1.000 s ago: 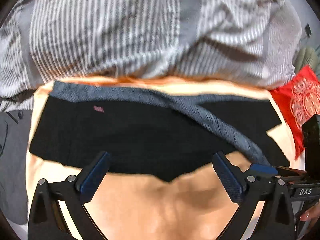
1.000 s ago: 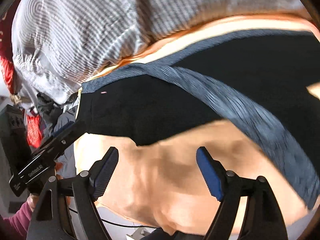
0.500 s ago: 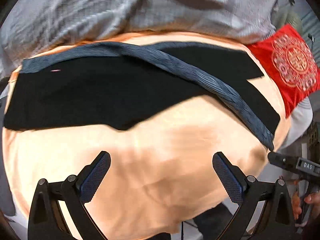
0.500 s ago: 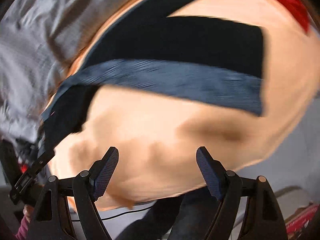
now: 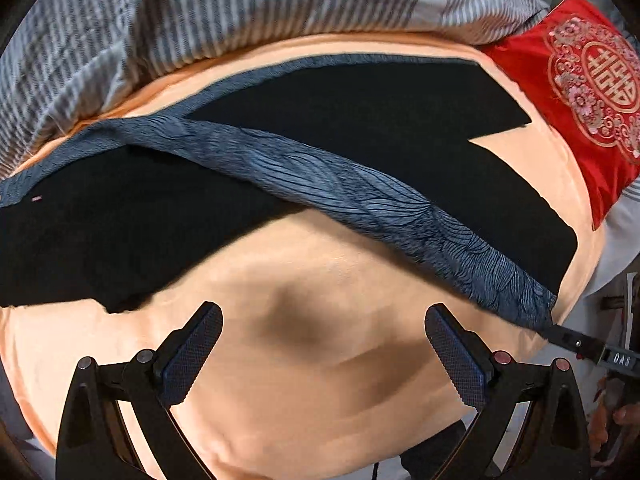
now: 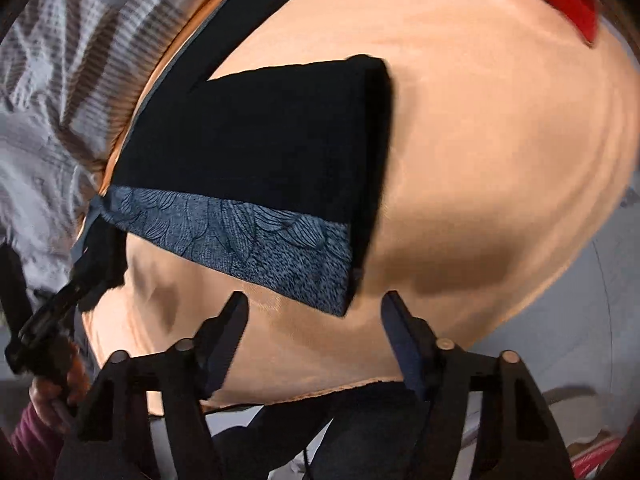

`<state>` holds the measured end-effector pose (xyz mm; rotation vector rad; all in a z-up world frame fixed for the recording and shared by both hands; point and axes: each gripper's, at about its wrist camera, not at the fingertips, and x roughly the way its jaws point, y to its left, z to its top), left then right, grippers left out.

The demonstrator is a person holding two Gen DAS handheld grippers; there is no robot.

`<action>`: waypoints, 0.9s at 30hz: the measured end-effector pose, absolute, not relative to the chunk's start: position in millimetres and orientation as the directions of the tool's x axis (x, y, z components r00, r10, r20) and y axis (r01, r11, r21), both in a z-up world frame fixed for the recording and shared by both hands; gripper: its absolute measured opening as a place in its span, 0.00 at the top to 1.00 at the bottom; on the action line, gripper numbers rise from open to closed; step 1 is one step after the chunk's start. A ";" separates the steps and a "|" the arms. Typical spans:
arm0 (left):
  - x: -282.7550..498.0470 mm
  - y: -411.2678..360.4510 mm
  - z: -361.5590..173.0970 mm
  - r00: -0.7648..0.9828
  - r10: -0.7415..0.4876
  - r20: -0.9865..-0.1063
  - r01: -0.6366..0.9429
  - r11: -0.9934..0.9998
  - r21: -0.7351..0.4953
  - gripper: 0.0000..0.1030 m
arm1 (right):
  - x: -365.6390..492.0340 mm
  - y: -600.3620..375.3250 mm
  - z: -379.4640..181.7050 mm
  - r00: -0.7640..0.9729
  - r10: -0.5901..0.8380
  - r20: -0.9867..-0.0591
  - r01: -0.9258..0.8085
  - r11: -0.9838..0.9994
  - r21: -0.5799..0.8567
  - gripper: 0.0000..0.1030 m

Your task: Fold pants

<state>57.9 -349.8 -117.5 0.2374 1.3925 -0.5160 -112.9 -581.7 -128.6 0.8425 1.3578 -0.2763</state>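
Observation:
Black pants (image 5: 380, 128) with a blue-grey patterned side stripe (image 5: 360, 200) lie spread flat on a peach sheet (image 5: 320, 320). In the right wrist view a leg's cuff end (image 6: 280, 152) lies close ahead. My left gripper (image 5: 322, 326) is open and empty over bare sheet, just short of the pants' near edge. My right gripper (image 6: 314, 312) is open and empty, its fingers either side of the striped cuff corner (image 6: 336, 300), not touching it. Its tip also shows in the left wrist view (image 5: 576, 344).
A grey striped quilt (image 5: 280, 4) is bunched along the far side of the sheet. A red embroidered cushion (image 5: 584, 80) lies at the far right. The bed's near edge (image 6: 320, 392) drops off just below my right gripper.
Both grippers have drawn back from the pants' middle toward the near edge. The right gripper swung right and came close to the cuff end.

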 end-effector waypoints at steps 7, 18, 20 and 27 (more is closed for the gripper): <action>60.4 -369.8 -128.4 0.069 -0.150 -0.986 0.480 0.872 -0.099 0.00 | -106.6 -594.1 -149.2 0.234 0.392 -0.890 0.621 0.644 0.447 0.79; 74.8 -362.7 -115.8 0.085 -0.091 -0.992 0.424 0.904 -0.046 0.01 | -60.6 -616.3 -98.5 0.388 0.589 -0.709 0.506 0.507 0.698 0.86; 76.3 -359.9 -112.4 0.093 -0.081 -0.992 0.404 0.914 -0.037 0.01 | -44.2 -628.7 -88.5 0.420 0.608 -0.674 0.490 0.472 0.732 0.86; 78.8 -368.0 -113.5 0.100 -0.054 -0.994 0.338 0.941 -0.017 0.01 | 13.1 -682.5 -62.8 0.520 0.626 -0.582 0.446 0.383 0.809 0.86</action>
